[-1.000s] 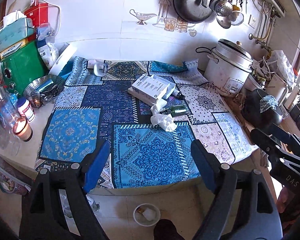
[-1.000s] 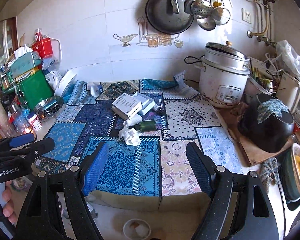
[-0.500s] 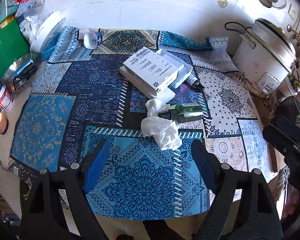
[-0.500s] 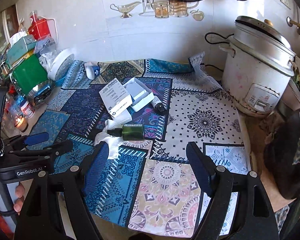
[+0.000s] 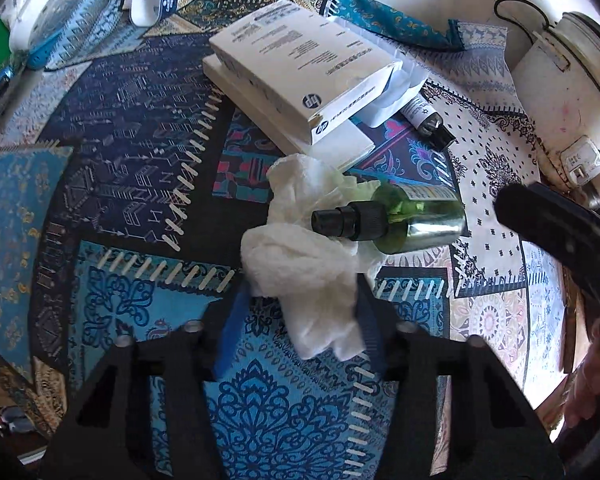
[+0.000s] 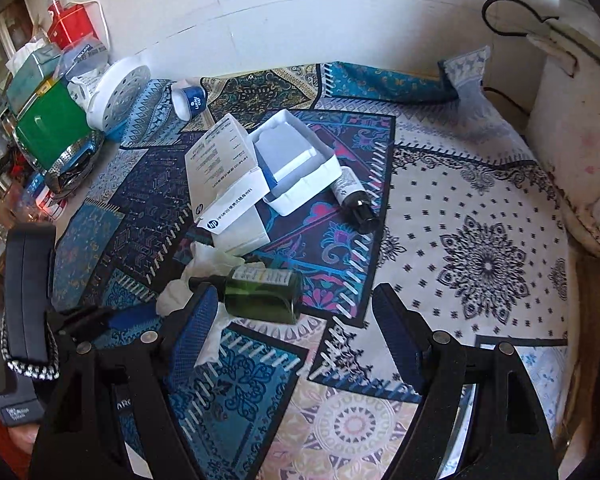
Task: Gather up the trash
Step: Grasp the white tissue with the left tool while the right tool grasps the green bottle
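Note:
A crumpled white tissue lies on the patterned cloth, against a green glass bottle on its side. My left gripper has its blue-padded fingers on either side of the tissue's near end, closing on it. In the right wrist view the green bottle lies just beyond my open right gripper, whose left finger is beside the bottle's neck. The tissue shows behind it. White HP boxes and a small black-capped tube lie further back.
A white open box, a blue-and-white yoghurt cup and a round white perforated lid lie toward the wall. A green tin stands at the left. A white rice cooker stands at the right.
Both grippers moved down and forward toward the tabletop. The left gripper's fingers narrowed around the tissue. The right gripper came close to the green bottle.

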Demonstrator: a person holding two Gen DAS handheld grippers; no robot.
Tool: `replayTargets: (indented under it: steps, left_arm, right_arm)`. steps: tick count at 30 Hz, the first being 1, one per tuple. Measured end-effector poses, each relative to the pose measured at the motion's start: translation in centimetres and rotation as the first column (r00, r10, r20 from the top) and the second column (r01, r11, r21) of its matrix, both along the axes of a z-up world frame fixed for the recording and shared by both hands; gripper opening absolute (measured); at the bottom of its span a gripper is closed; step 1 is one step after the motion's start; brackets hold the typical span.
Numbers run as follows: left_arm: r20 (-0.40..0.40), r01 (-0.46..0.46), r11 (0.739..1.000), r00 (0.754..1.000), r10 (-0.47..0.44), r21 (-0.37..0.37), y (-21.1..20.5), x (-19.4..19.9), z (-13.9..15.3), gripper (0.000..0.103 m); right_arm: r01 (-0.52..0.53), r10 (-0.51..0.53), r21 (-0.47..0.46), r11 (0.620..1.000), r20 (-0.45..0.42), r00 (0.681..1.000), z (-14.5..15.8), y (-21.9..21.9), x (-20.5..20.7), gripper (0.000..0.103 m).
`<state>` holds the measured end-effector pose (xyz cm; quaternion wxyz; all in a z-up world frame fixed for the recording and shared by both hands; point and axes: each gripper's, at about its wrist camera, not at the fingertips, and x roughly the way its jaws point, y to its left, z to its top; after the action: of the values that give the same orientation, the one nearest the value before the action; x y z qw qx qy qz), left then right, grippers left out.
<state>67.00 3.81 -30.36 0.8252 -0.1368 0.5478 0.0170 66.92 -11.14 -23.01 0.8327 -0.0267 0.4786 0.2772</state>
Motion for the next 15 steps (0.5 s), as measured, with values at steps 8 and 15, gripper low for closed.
replayTargets:
  steps: [8,15]
  left_arm:
    - [0.021,-0.047,0.999,0.999,0.047,-0.009,2.4,-0.9,0.3,0.010]
    - [0.018,-0.105,0.994,0.994,0.105,-0.008,5.1,-2.3,0.8,0.009]
  right_arm:
    - [-0.095,0.098,0.043,0.995,-0.073,0.993,-1.7,3.7,1.5,0.075]
    - [-0.205,0.209,0.043,0.978,-0.166,0.964,-3.7,5.2,-1.1,0.064]
